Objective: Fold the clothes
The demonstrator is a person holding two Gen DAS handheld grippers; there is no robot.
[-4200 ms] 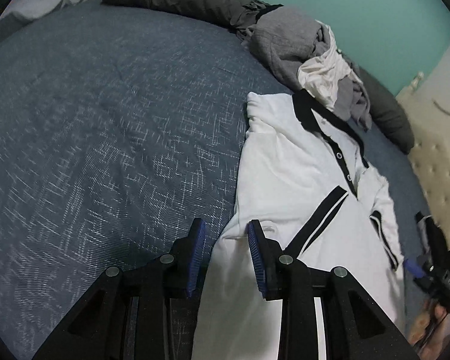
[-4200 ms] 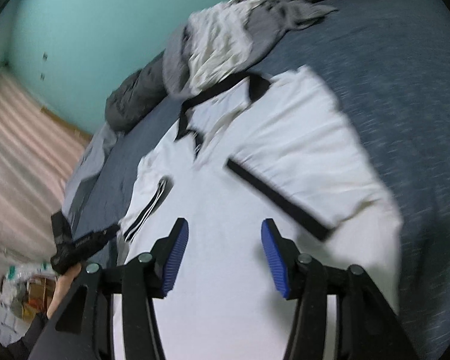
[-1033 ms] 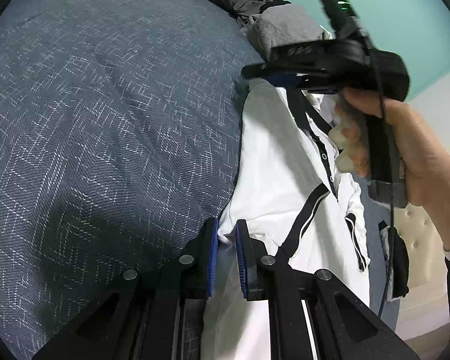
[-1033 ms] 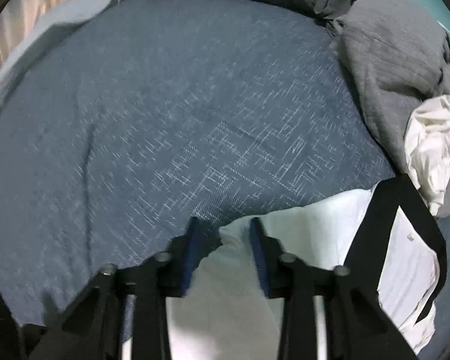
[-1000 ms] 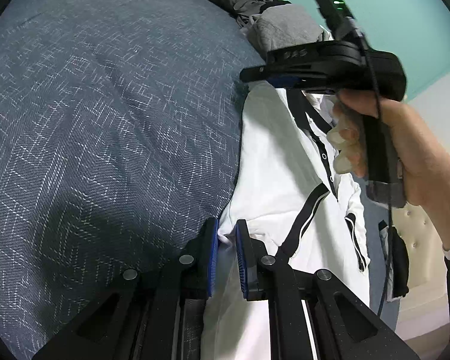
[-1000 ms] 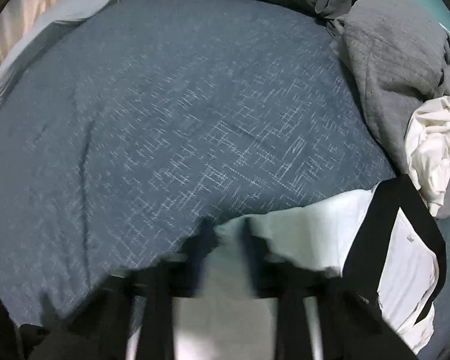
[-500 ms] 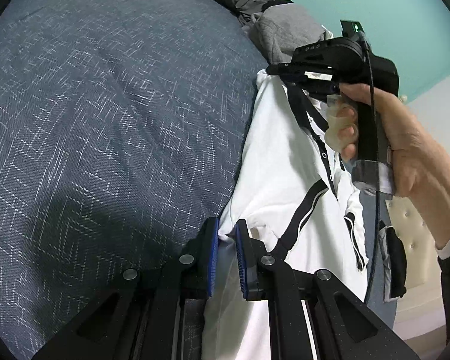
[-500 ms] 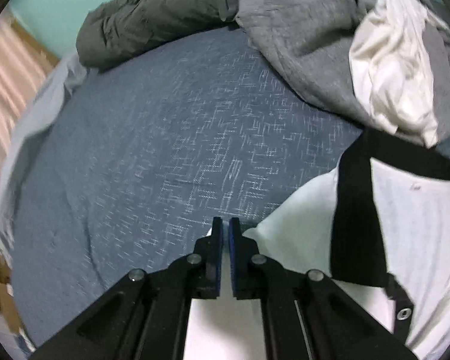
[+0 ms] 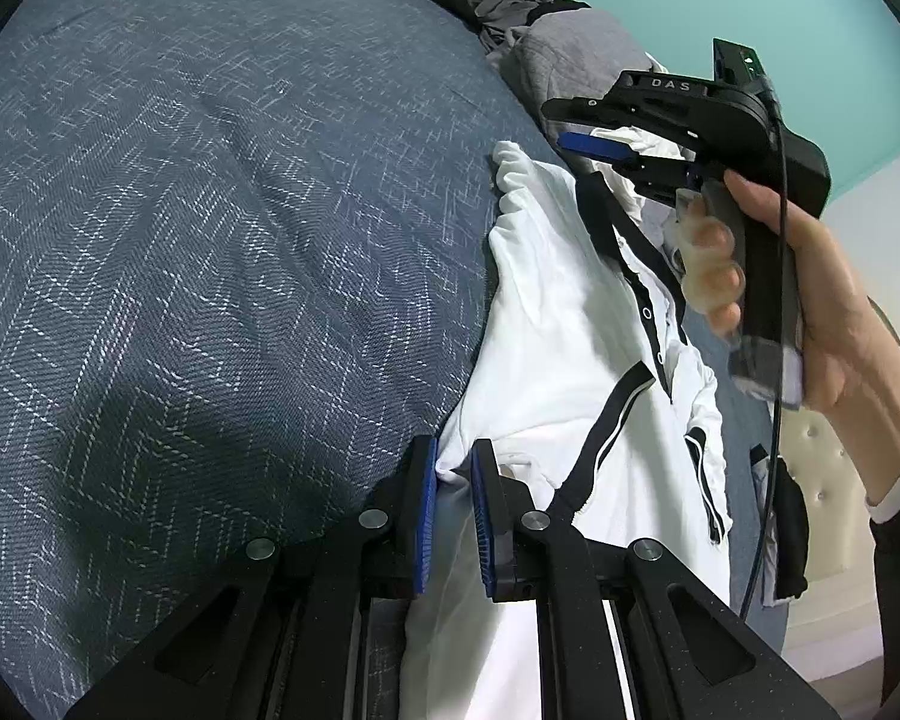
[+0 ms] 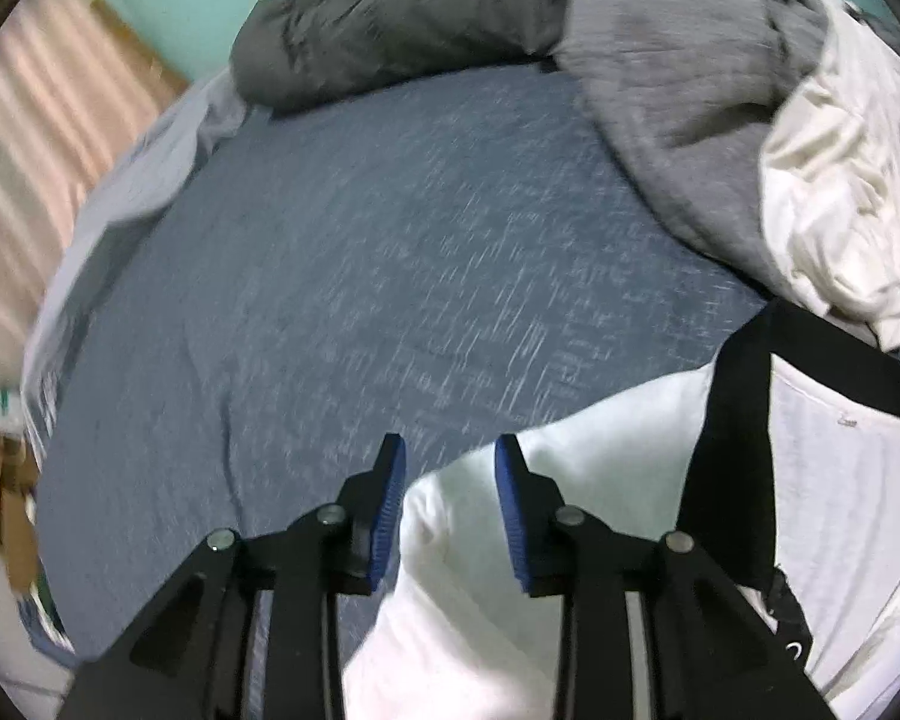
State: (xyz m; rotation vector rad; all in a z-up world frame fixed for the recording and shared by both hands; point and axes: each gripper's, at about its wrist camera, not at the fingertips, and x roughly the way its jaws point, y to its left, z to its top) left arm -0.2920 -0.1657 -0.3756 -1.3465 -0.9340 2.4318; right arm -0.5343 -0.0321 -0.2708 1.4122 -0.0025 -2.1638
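1. Left wrist view: the blue fingers (image 9: 424, 516) of the left gripper (image 9: 452, 519) are nearly closed and pinch a fold at the edge of the white polo shirt (image 9: 561, 360), near its lower side seam. The shirt lies on the dark blue bedspread (image 9: 222, 228), with its black collar toward the heap of grey and white clothes (image 9: 570, 54) at the far end. The right gripper (image 9: 606, 147), held by the person's hand (image 9: 810, 294), hovers above the shoulder of the shirt; its jaws appear parted and hold no cloth there.

2. Right wrist view: the picture is somewhat blurred. The fingers (image 10: 513, 516) of the right gripper (image 10: 450, 510) are spread apart, and the shoulder edge of the shirt (image 10: 480, 600) lies between and below them, not pinched. The black collar (image 10: 732, 456) is just to the right.

3. Step in hand, as I judge it: folding one long side of the shirt inward. One hold is secured, the other at the shoulder is not.

4. The next move probably calls for bringing the right gripper down on the shoulder edge, closing it on the cloth, then lifting both holds together and carrying this side over toward the placket, keeping the edge straight
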